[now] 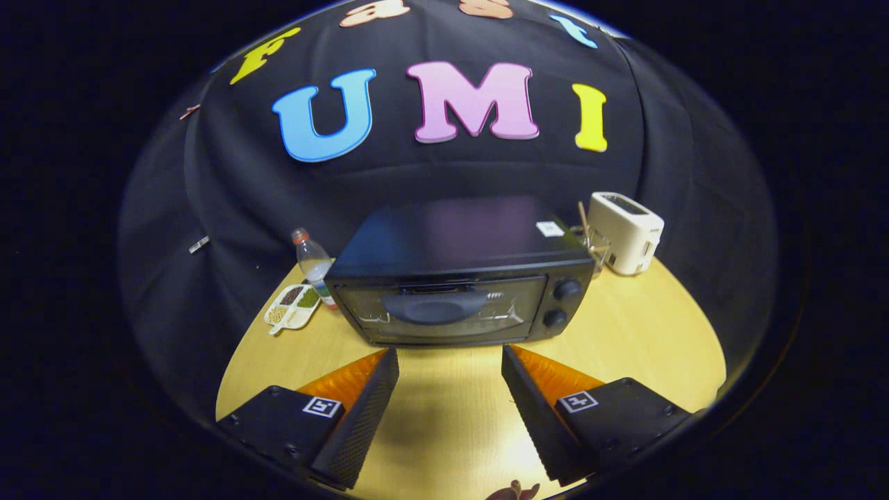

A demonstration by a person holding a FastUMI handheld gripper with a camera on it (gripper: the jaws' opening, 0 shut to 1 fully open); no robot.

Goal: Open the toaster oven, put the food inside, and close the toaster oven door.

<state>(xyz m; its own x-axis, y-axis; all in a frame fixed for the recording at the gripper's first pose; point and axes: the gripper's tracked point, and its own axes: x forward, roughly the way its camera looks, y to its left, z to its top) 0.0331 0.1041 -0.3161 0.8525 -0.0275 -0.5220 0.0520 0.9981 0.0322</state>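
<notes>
A black toaster oven [458, 278] stands on the wooden table [646, 347], just beyond my fingers. Its glass door [444, 312] is closed, with a dark handle across the upper part of the glass and two knobs [564, 302] to the right of it. My gripper [450, 357] is open, the fingertips a short way in front of the door's lower edge, and only bare table lies between the fingers. A small brownish item [514, 492] shows at the table's near edge behind the fingers; what it is cannot be told.
A white pop-up toaster [626, 232] stands right of the oven, with a clear glass holding sticks [594, 243] beside it. Left of the oven are a plastic bottle [314, 262] and a divided white dish of grains [293, 305] with a spoon.
</notes>
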